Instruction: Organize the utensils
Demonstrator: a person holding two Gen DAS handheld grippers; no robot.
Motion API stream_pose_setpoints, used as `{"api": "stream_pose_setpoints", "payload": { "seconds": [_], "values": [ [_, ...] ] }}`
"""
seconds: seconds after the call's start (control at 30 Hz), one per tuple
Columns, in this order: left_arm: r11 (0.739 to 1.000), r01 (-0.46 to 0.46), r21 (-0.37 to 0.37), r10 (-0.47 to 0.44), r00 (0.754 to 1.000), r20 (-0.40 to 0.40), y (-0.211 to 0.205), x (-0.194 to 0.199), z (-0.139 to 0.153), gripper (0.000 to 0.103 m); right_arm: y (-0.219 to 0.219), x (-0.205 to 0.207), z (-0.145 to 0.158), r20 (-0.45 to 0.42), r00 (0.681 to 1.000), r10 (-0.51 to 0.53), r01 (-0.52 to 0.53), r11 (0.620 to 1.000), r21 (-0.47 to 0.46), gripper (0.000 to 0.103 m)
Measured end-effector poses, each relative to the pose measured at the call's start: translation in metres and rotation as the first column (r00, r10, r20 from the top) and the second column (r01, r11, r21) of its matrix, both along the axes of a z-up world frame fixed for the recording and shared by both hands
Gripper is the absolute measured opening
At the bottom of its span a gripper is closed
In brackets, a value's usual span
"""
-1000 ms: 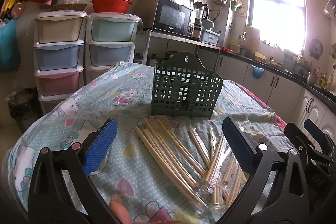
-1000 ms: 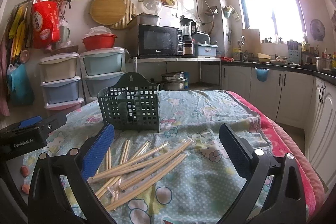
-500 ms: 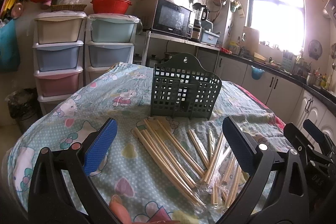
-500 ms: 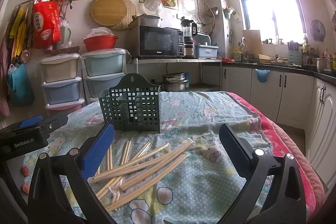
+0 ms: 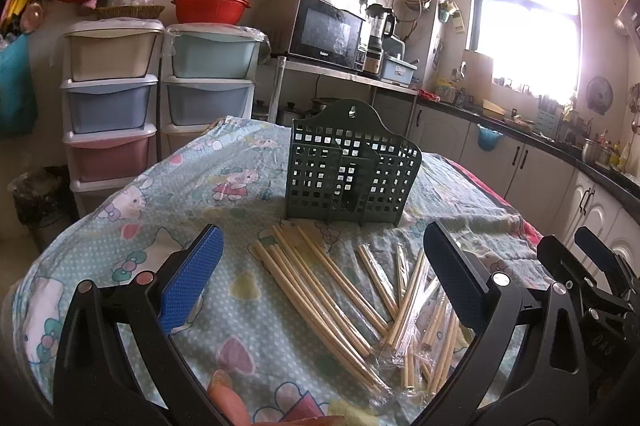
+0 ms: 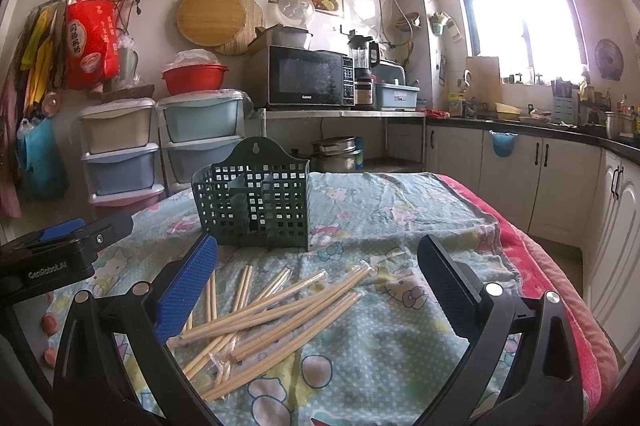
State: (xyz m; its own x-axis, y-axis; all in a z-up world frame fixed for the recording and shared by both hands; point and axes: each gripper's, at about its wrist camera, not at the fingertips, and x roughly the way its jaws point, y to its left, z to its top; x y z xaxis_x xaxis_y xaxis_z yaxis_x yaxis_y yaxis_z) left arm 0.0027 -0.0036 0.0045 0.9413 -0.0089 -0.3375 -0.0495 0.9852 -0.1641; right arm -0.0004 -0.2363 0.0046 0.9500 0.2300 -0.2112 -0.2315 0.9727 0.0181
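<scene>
A dark green perforated utensil holder (image 5: 352, 174) stands upright on the cartoon-print tablecloth (image 5: 224, 178); it also shows in the right wrist view (image 6: 256, 202). Several wooden chopsticks in clear wrappers (image 5: 344, 290) lie loose in front of it, also seen in the right wrist view (image 6: 272, 310). My left gripper (image 5: 320, 278) is open and empty, above the chopsticks. My right gripper (image 6: 316, 282) is open and empty, just above and right of the pile. The right gripper's body shows at the left wrist view's right edge (image 5: 592, 290).
Stacked plastic drawers (image 5: 116, 106) stand behind the table at left. A microwave (image 6: 308, 76) sits on a shelf beyond the holder. Kitchen counter and cabinets (image 6: 540, 166) run along the right. A red blanket edge (image 6: 560, 286) hangs at the table's right side.
The holder appears slightly further left in the left wrist view and further right in the right wrist view. Both grippers stay open and empty.
</scene>
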Motion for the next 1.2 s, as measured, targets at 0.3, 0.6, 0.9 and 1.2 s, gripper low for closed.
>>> {"api": "stream_pose_setpoints", "payload": {
  "seconds": [0.3, 0.6, 0.9, 1.2],
  "values": [
    [1.0, -0.008, -0.02, 0.008, 1.0, -0.002, 0.004, 0.001, -0.004, 0.093, 0.005, 0.009, -0.004, -0.054, 0.998, 0.044, -0.046, 0.999, -0.026, 0.097],
    [0.998, -0.047, -0.053, 0.045, 0.998, -0.032, 0.021, 0.006, -0.005, 0.093, 0.013, 0.021, -0.004, -0.116, 0.987, 0.108, -0.114, 0.992, -0.051, 0.097],
    [0.993, -0.071, -0.094, 0.064, 0.995, -0.079, 0.045, 0.021, -0.005, 0.093, 0.015, 0.04, 0.001, -0.176, 0.975, 0.138, -0.149, 0.987, -0.052, 0.097],
    [0.993, -0.057, -0.108, 0.048, 0.995, -0.087, 0.053, 0.038, 0.006, 0.093, 0.008, 0.068, 0.01, -0.233, 0.962, 0.14, -0.149, 0.989, -0.022, 0.097]
  ]
}}
